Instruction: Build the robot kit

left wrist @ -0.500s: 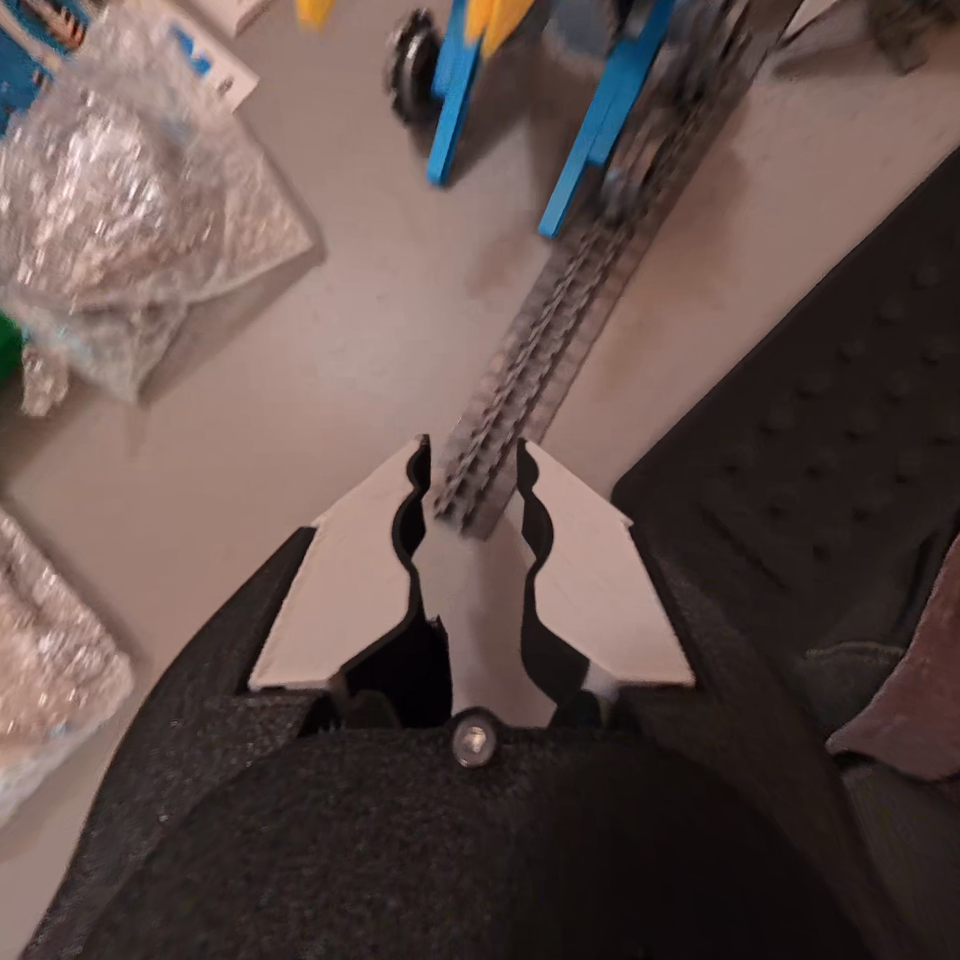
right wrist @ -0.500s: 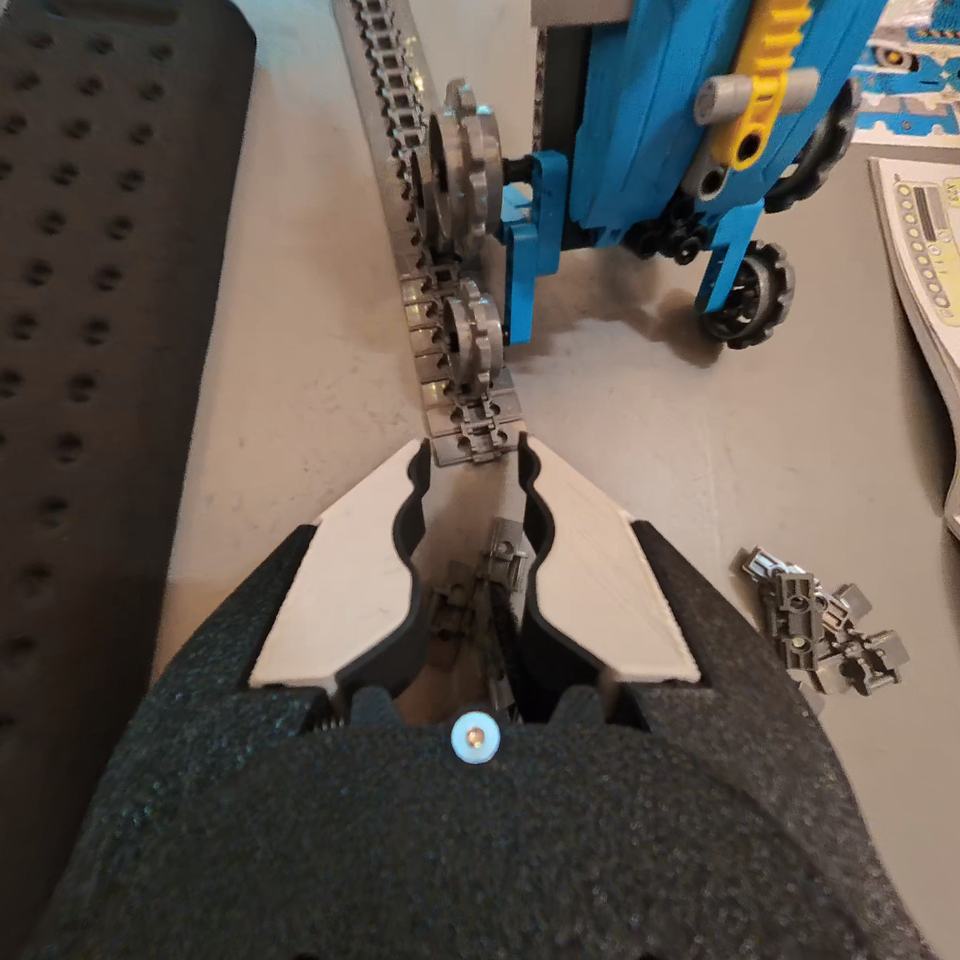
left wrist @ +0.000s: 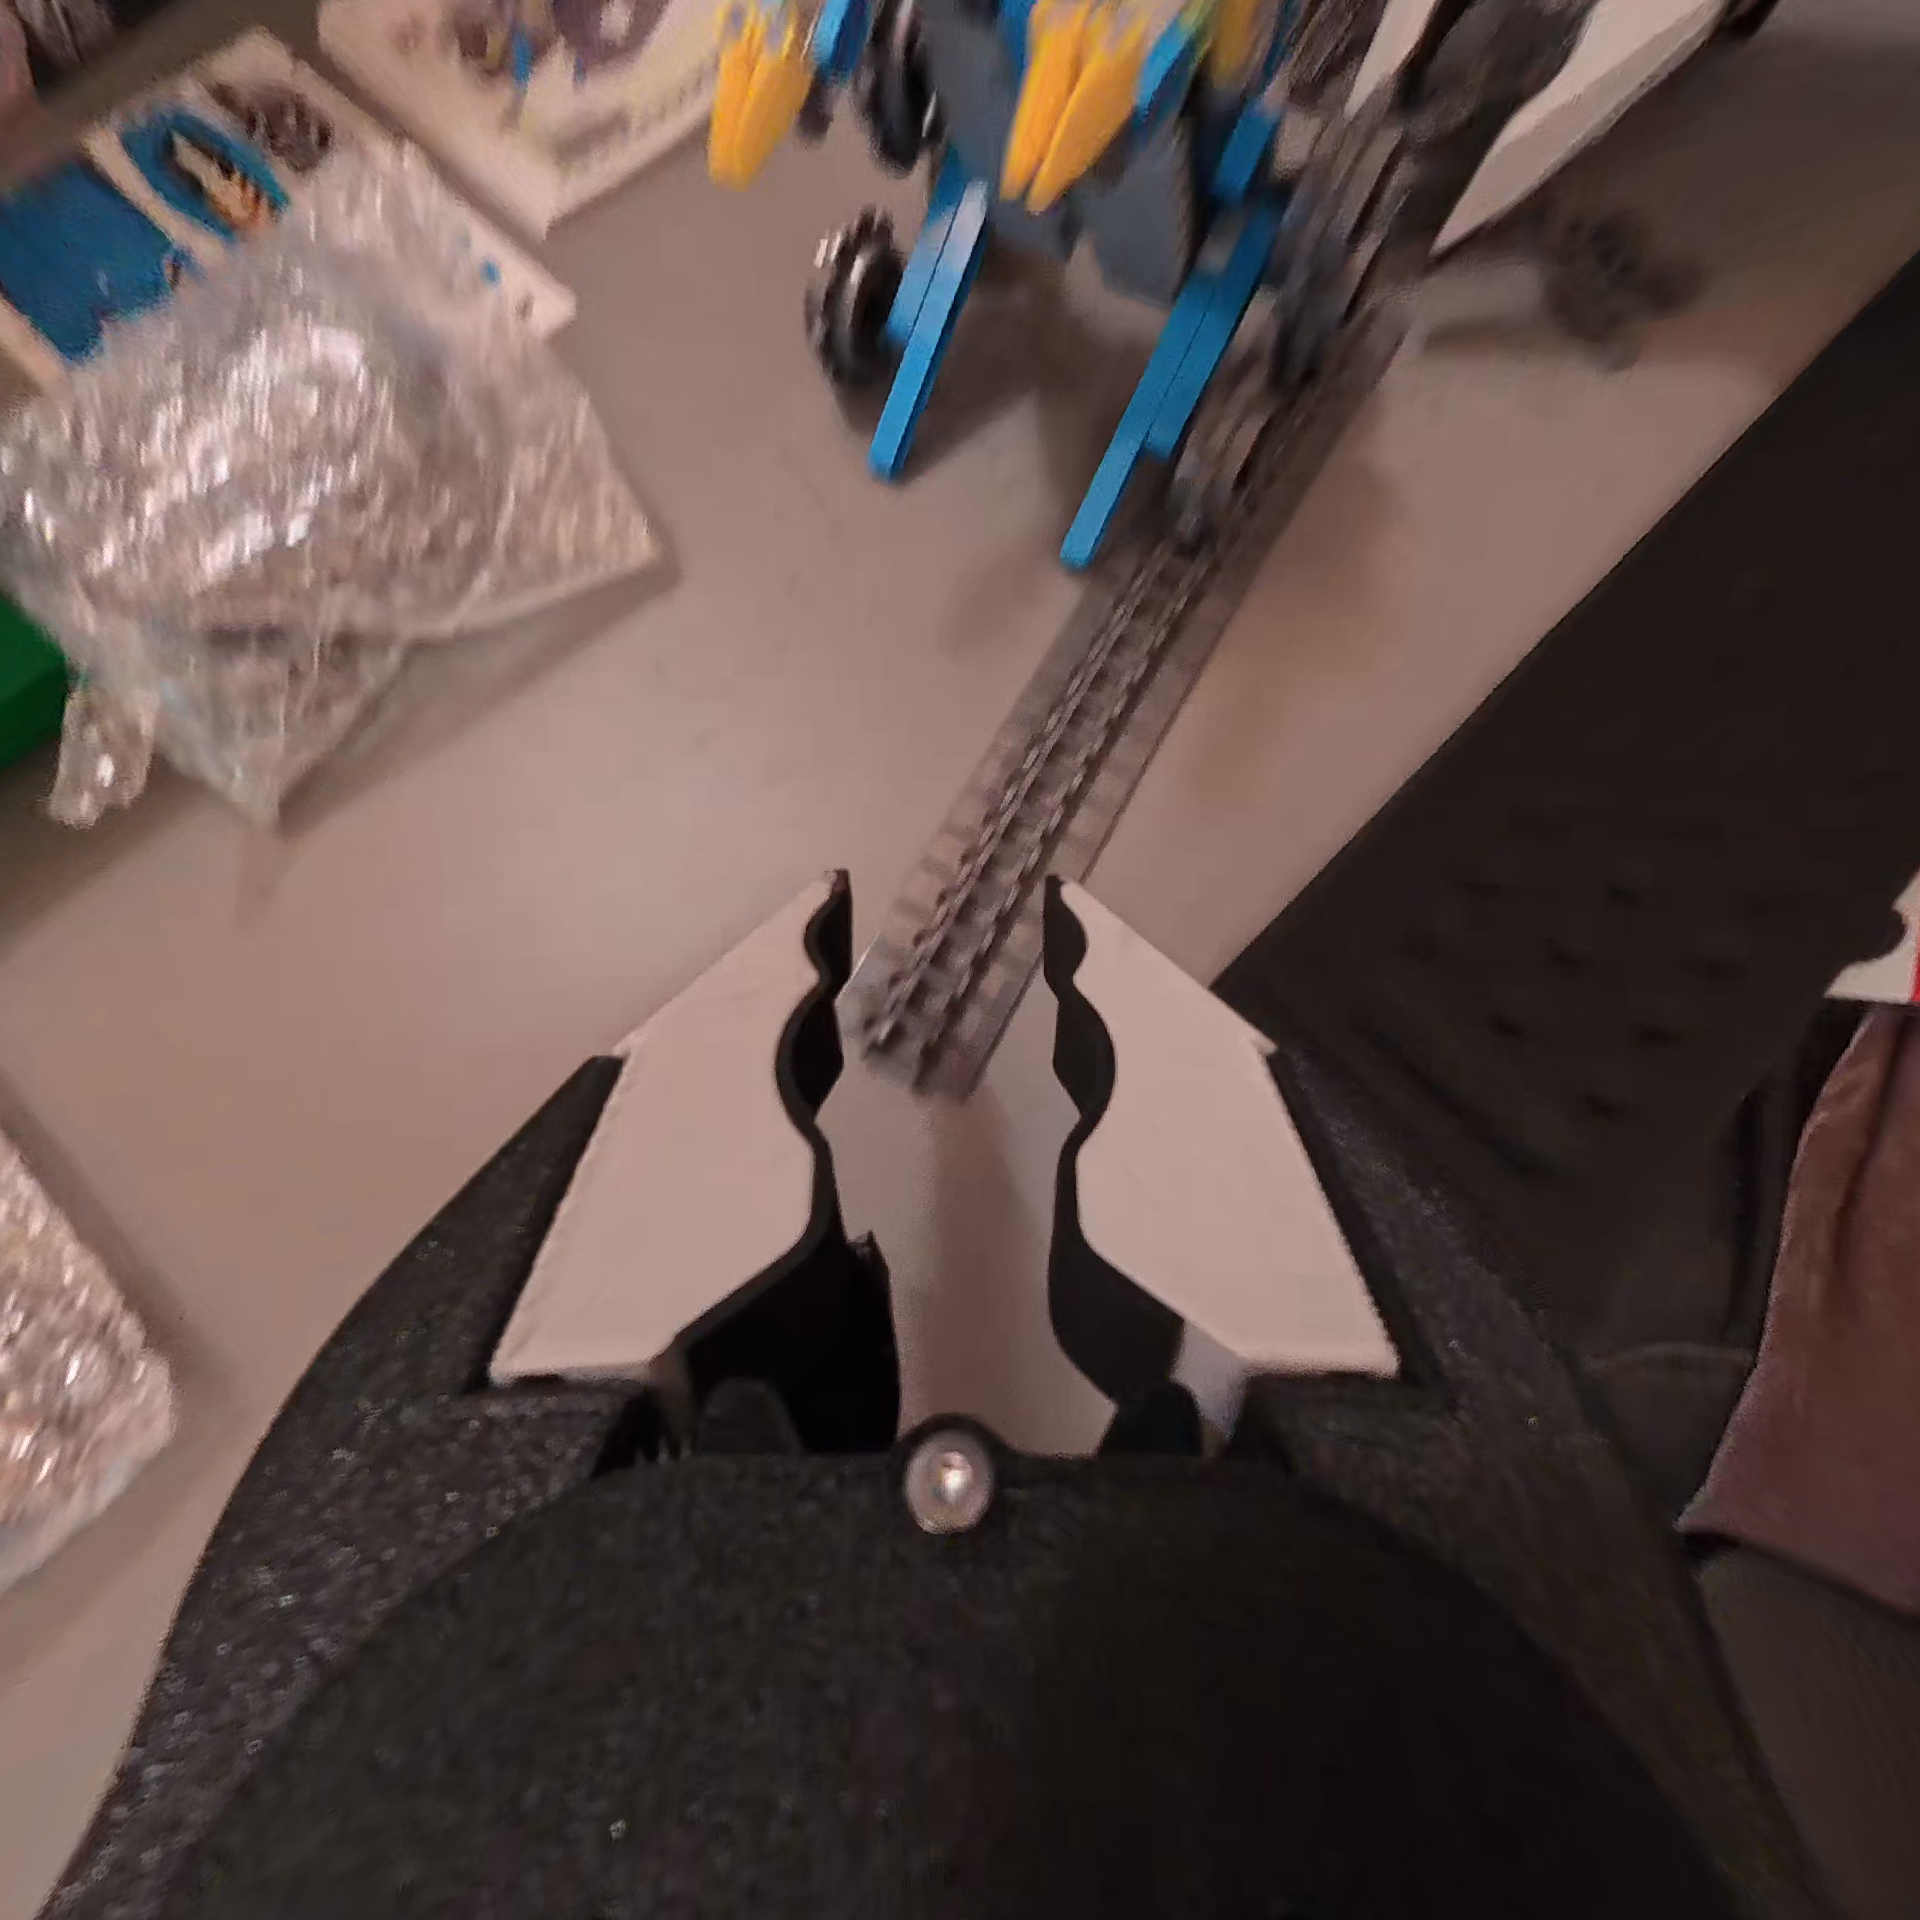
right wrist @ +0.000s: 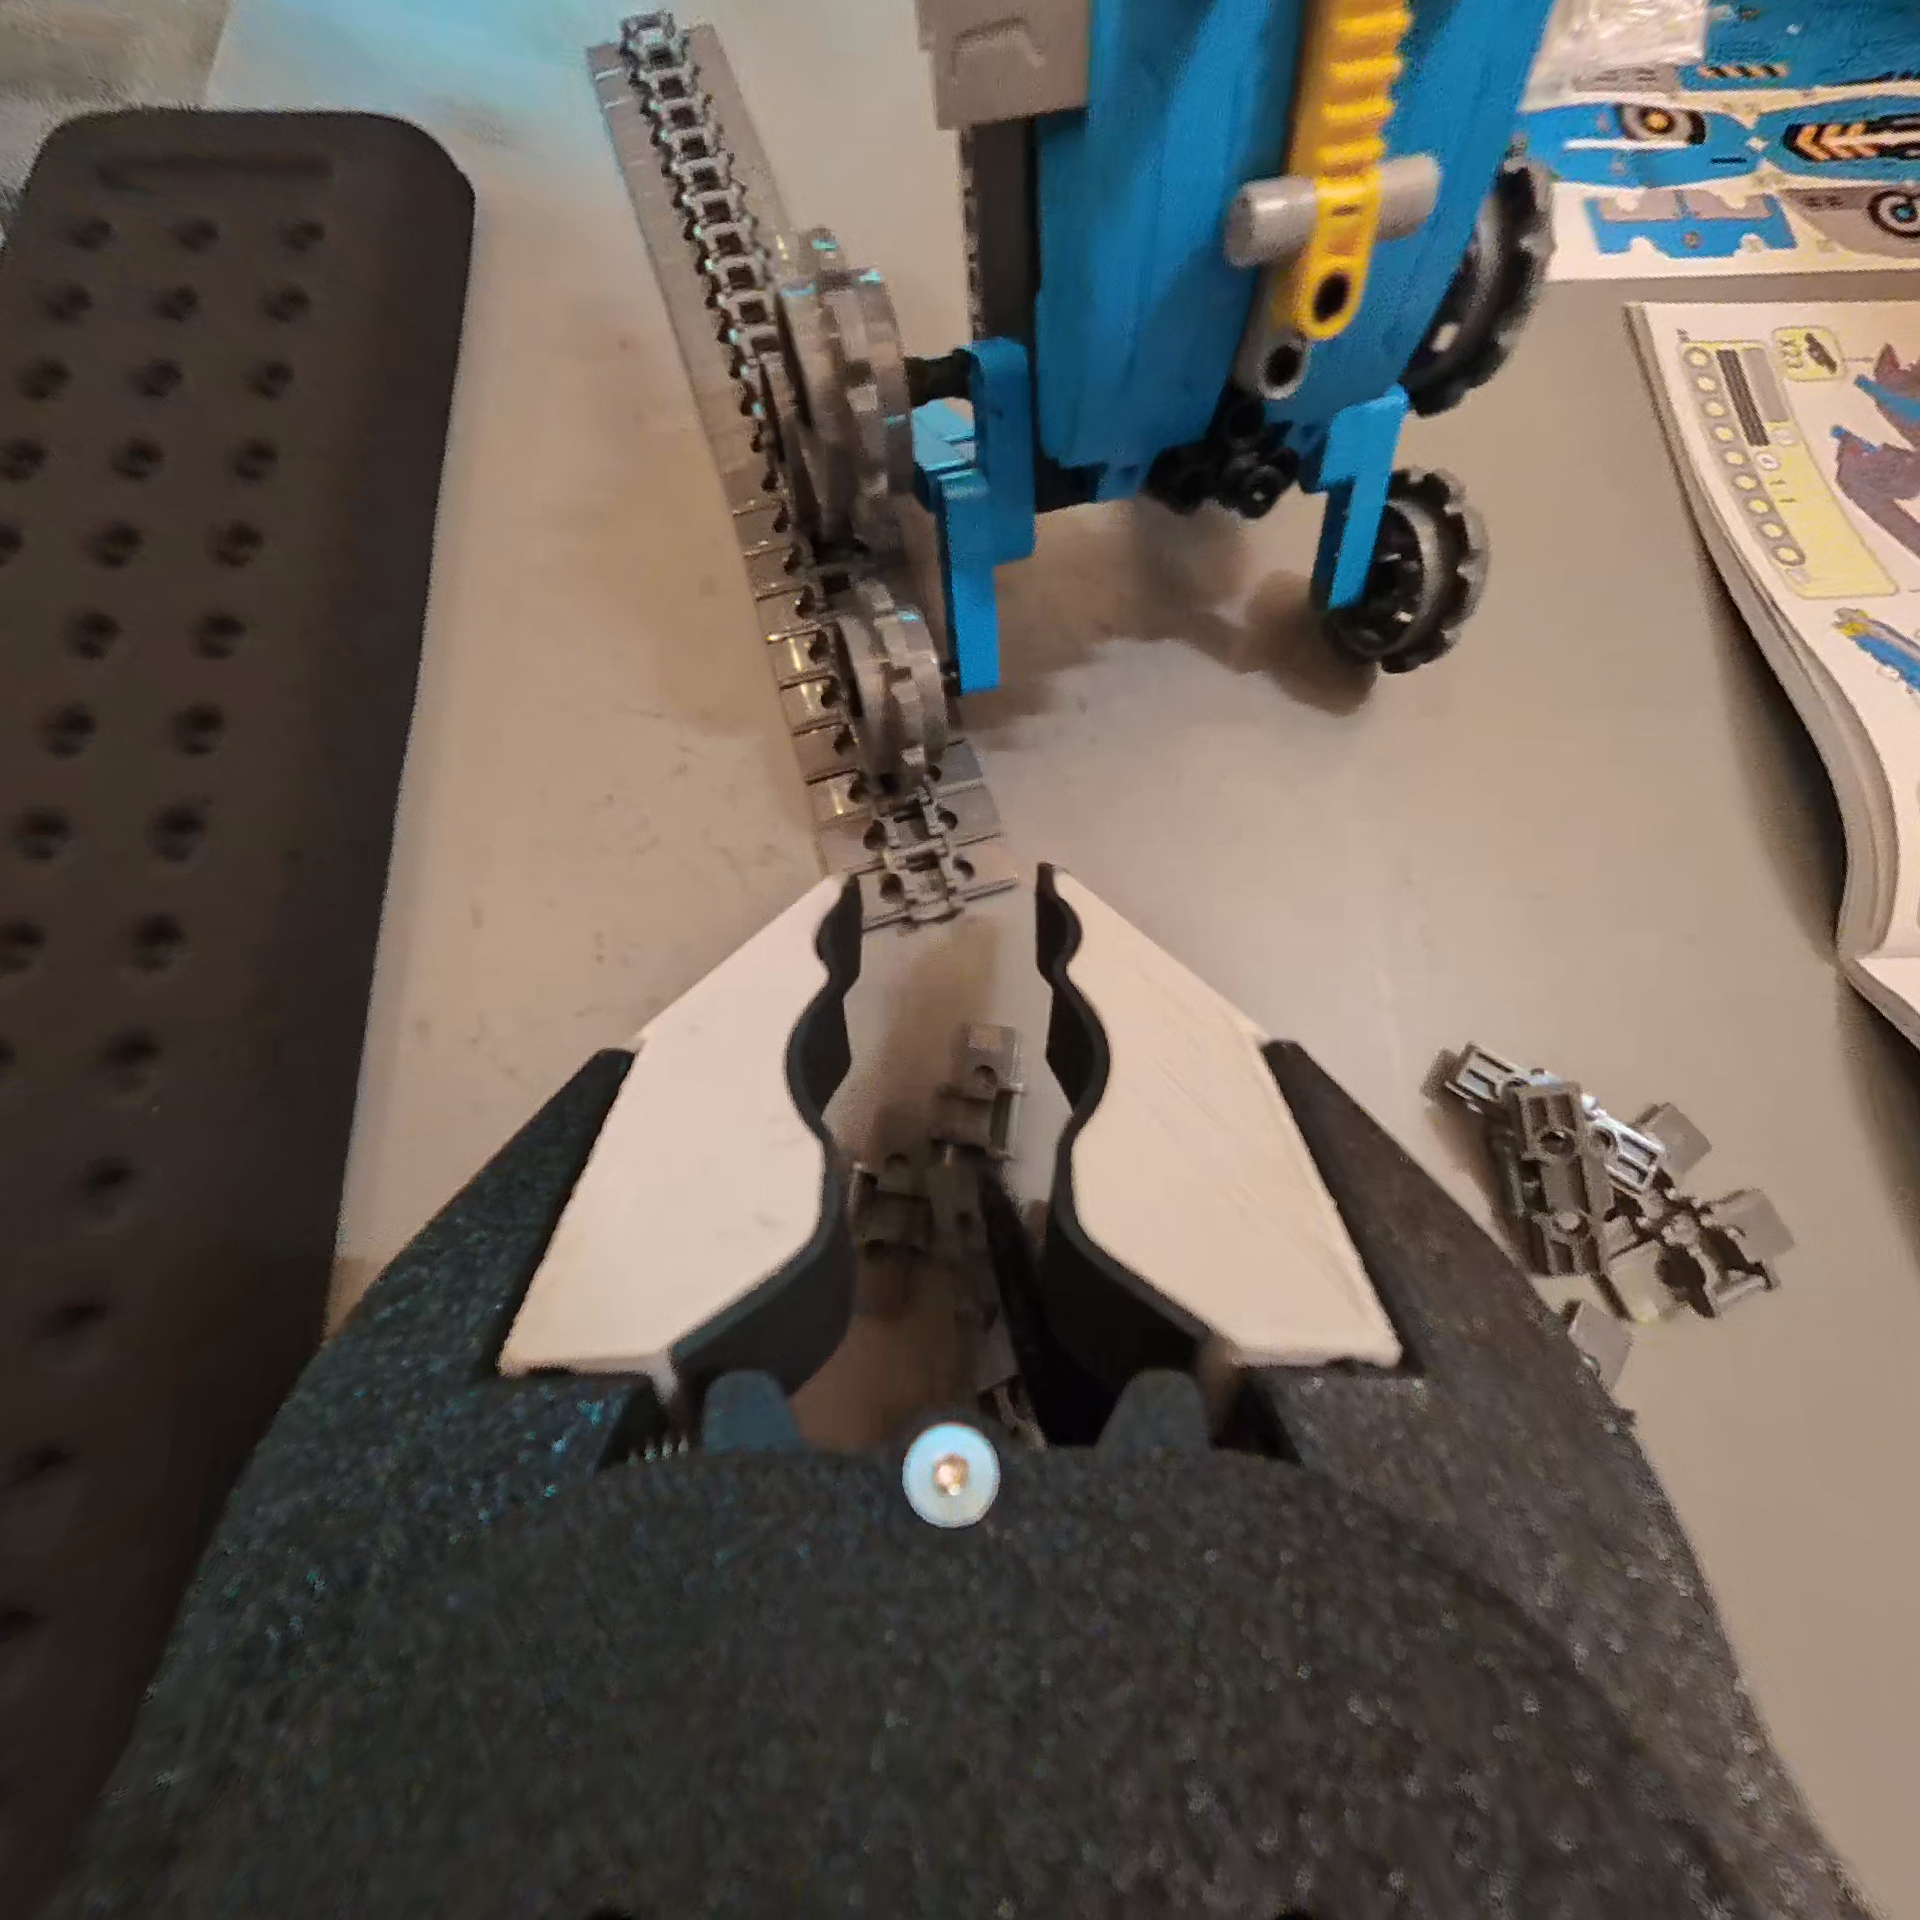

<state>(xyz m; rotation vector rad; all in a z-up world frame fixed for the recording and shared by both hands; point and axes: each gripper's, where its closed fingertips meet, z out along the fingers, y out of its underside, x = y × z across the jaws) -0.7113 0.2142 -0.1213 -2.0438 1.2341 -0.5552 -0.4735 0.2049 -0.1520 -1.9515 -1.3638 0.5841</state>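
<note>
A: From where I stand, the left gripper (left wrist: 945, 883) has its fingers spread with a gap between them, holding nothing. The near end of a grey track (left wrist: 1049, 831) lies in that gap on the table (left wrist: 520, 935), and I can't tell whether either finger touches it. That view is blurred.

B: And the right gripper (right wrist: 940, 883)?

A: Spread as well, clasping nothing. The other end of the grey track (right wrist: 914, 873) sits right at its fingertips, nearer the left finger. A short strip of loose grey links (right wrist: 971, 1122) lies on the table between the fingers, farther back toward the gripper body.

B: Where does the track run?

A: Flat along the table, beside a blue model (right wrist: 1195, 260) built of toy bricks. Two grey sprockets (right wrist: 842, 405) on the model's side sit on top of the track, a large one and a smaller one nearer the gripper. The model has black wheels (right wrist: 1403, 571) and a yellow toothed bar (right wrist: 1340, 156).

B: What else is about?

A: A small heap of grey links (right wrist: 1600, 1184) lies right of the right gripper. An open booklet (right wrist: 1766, 520) sits farther right. A black perforated pad (right wrist: 208, 623) lies left of the track. In the left view, crumpled clear plastic bags (left wrist: 260, 499) lie on the left.
</note>
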